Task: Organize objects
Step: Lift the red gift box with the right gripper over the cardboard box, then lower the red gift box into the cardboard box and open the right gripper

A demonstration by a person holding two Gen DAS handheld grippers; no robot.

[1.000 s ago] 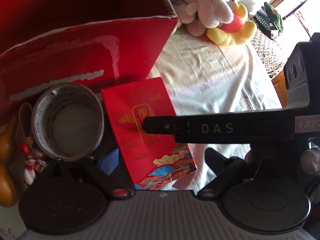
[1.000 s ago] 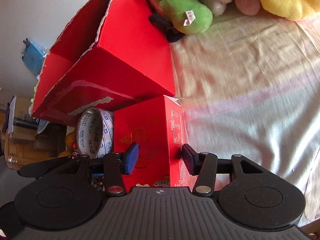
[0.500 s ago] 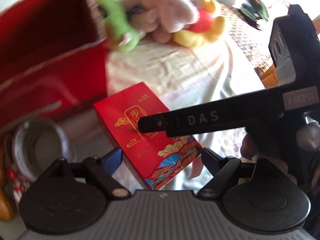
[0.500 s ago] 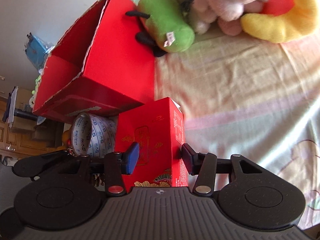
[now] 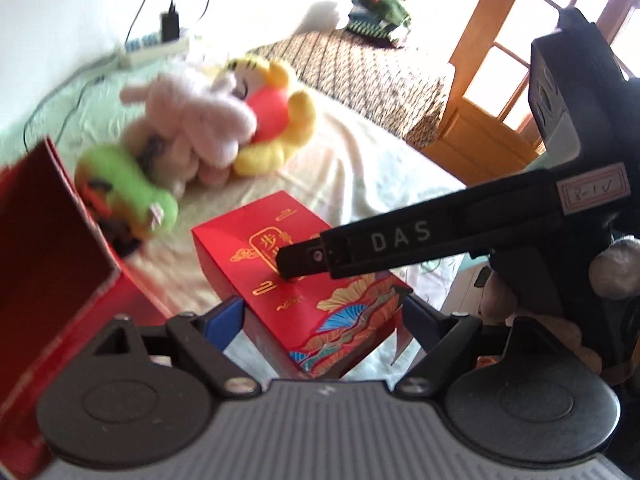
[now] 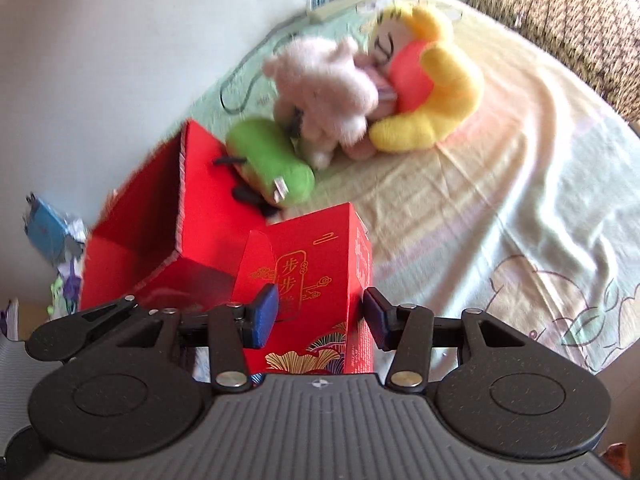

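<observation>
While both claws clamp gift box (image 6: 320, 280) | long axis along right claw (image 6: 320, 312); left claw (image 5: 320, 316) crosswise

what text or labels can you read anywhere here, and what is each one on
"DAS": white letters on the black finger of the right gripper, seen from the left wrist.
"8-1" plus a tick-like mark: handwritten on the white label on that same gripper.
"步步": gold characters in the plaque on the small red box; the third character is hidden behind a pad.
Side panel print on the small red box: too small to read.
Tag on the green plush: blurred.
</observation>
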